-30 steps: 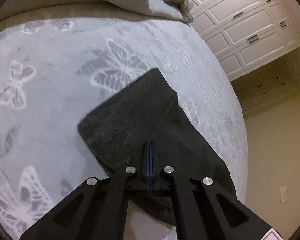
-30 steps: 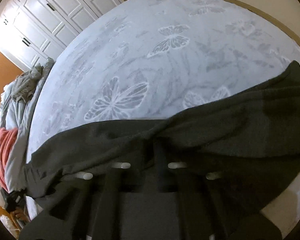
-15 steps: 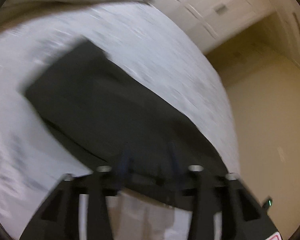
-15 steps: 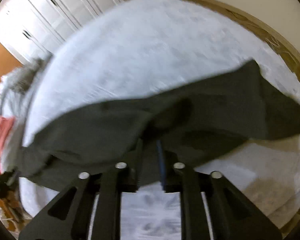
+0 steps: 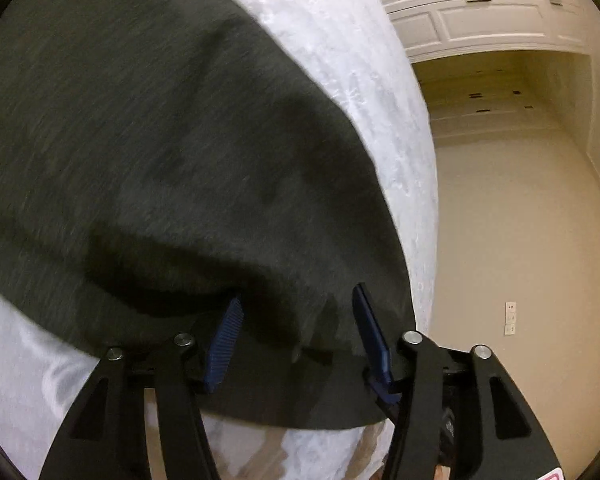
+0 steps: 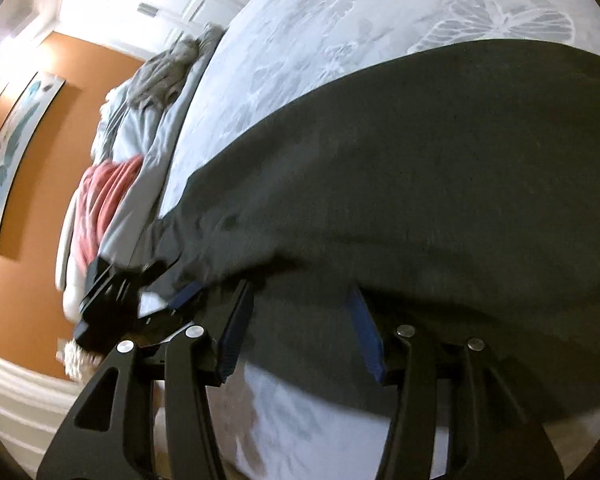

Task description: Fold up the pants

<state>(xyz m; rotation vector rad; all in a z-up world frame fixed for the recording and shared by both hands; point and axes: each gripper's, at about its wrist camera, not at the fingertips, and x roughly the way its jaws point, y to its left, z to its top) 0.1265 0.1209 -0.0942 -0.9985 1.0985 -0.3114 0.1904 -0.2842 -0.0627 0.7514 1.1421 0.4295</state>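
The dark grey knit pants are spread over the pale bedspread, which is patterned with butterfly outlines. The left gripper is seen with its ribbed blue pads spread wide, the soft cloth edge lying between them. The right gripper is likewise parted over the hem.

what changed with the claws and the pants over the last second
Both claws let go. A second ago the left claw was shut on the edge of the dark pants and the right claw was buried in the cloth; now both stand open, blue pads apart, with the edge lying between them. The pants fill more of both views. They still lie on the butterfly bedspread.
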